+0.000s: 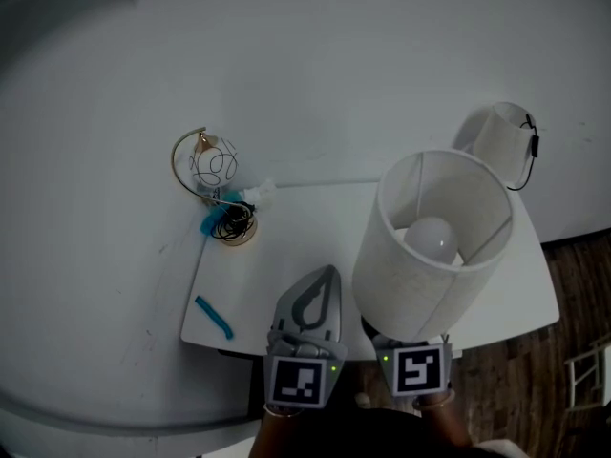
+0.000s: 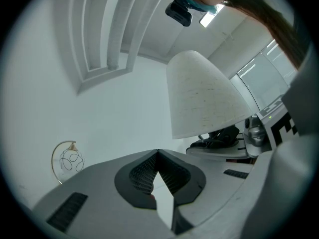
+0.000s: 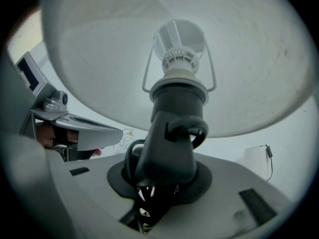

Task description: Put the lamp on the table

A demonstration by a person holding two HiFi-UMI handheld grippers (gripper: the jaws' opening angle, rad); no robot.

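Right tongs point(image 3: 158, 180) grip the lamp point(image 1: 434, 246) by its dark stem, shade upright, over the table point(image 1: 286, 241) at its near right, likely so the base lands flat; left tongs point(image 2: 158, 156) wait alongside, closed and empty

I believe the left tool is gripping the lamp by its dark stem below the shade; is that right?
Not quite: the right tool grips the lamp by its dark stem below the shade, as the right gripper view shows. The left tool is shut on nothing.
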